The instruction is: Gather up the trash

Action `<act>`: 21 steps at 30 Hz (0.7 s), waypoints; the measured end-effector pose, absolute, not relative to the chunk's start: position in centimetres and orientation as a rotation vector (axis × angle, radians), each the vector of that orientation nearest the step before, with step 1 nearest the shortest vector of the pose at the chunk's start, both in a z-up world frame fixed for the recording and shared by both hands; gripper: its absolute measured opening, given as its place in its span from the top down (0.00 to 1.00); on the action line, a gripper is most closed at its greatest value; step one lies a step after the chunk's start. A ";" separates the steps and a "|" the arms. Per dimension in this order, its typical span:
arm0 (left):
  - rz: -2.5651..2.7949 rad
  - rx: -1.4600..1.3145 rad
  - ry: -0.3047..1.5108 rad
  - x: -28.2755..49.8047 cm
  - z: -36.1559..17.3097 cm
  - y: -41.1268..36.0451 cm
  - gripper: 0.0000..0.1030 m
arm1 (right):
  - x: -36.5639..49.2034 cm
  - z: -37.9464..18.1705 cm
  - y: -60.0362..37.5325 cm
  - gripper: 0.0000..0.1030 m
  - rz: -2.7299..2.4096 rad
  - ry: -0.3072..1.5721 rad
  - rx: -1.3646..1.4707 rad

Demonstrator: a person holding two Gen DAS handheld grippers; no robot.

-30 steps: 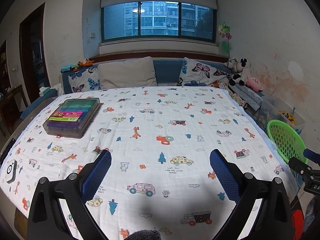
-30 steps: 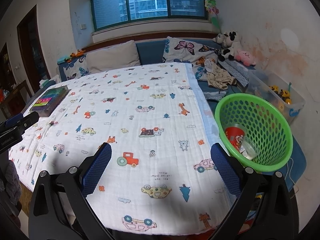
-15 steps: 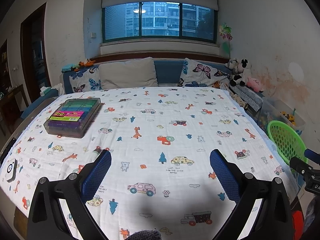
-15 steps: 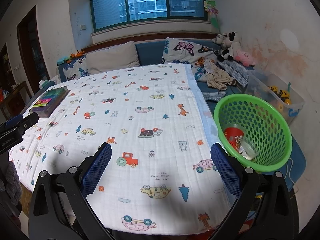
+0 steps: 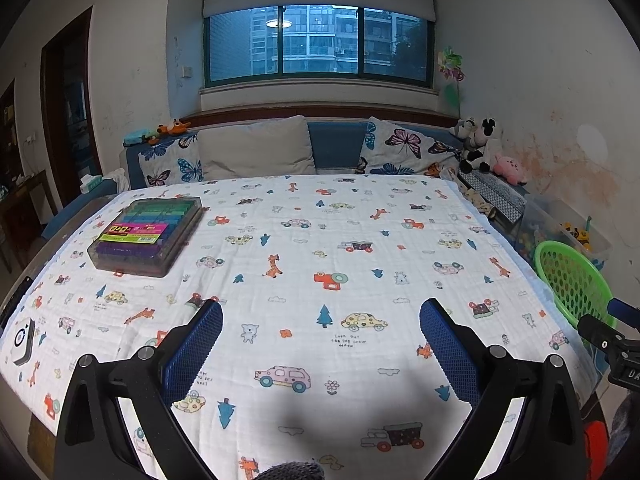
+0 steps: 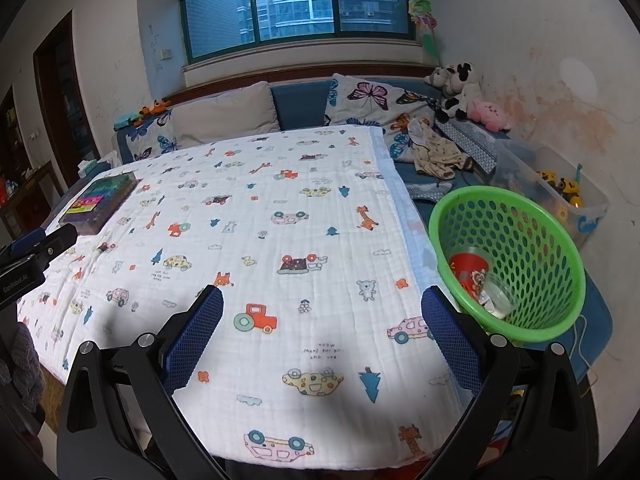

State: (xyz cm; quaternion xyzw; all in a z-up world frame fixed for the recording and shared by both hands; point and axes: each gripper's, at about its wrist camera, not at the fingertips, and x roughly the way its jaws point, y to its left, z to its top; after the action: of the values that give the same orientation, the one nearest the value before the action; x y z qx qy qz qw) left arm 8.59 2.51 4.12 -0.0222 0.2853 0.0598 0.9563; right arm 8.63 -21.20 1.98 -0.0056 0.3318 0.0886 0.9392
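Observation:
A green perforated basket [image 6: 552, 248] stands off the right side of the cloth-covered table [image 6: 300, 220]. Inside it lie a red printed cup [image 6: 468, 270] and a clear plastic cup [image 6: 498, 298]. In the left wrist view only the basket's edge [image 5: 568, 276] shows at the far right. My right gripper [image 6: 322, 308] hangs open over the table's near edge, with the basket just right of its right finger. Over the near middle of the table my left gripper [image 5: 320, 320] is open too, nothing between its fingers.
A clear case of coloured blocks [image 5: 148, 236] lies at the table's far left, and a small white device [image 5: 22, 340] sits on the near left edge. Pillows [image 5: 256, 148] and plush toys [image 5: 480, 144] line the sofa behind. A clear toy bin [image 6: 560, 196] stands behind the basket.
Both views have shifted only slightly; the right gripper has drifted a little, so the basket sits marginally further left in its view. Both grippers stay open.

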 end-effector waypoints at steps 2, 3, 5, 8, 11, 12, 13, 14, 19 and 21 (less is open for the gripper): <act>0.121 -0.046 0.581 8.6 4.1 2.5 0.07 | 8.6 1.9 -21.1 0.04 0.179 0.677 -0.011; 0.120 -0.045 0.582 8.6 4.1 2.5 0.07 | 8.6 1.9 -21.1 0.04 0.180 0.677 -0.011; 0.119 -0.045 0.581 8.5 4.1 2.4 0.07 | 8.6 1.9 -21.2 0.04 0.178 0.677 -0.010; 0.119 -0.046 0.582 8.5 4.1 2.4 0.07 | 8.6 1.9 -21.2 0.04 0.178 0.676 -0.011; 0.118 -0.047 0.582 8.6 4.1 2.4 0.07 | 8.6 1.9 -21.2 0.04 0.178 0.676 -0.009; 0.116 -0.048 0.583 8.6 4.0 2.4 0.07 | 8.6 1.9 -21.2 0.04 0.178 0.676 -0.009; 0.117 -0.047 0.583 8.5 4.0 2.3 0.07 | 8.6 1.9 -21.2 0.04 0.178 0.677 -0.009; 0.117 -0.047 0.582 8.5 4.0 2.3 0.07 | 8.6 1.9 -21.2 0.04 0.179 0.678 -0.010; 0.116 -0.044 0.586 8.6 3.9 2.2 0.07 | 8.6 1.8 -21.2 0.04 0.178 0.676 -0.005; 0.116 -0.045 0.586 8.6 3.9 2.1 0.07 | 8.6 1.8 -21.3 0.04 0.179 0.676 -0.003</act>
State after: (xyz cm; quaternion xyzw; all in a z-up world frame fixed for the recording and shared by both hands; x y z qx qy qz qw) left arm 8.57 2.15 3.94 -0.0220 0.2885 0.0569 0.9555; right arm 8.60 -21.28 1.81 -0.0016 0.3310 0.0879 0.9395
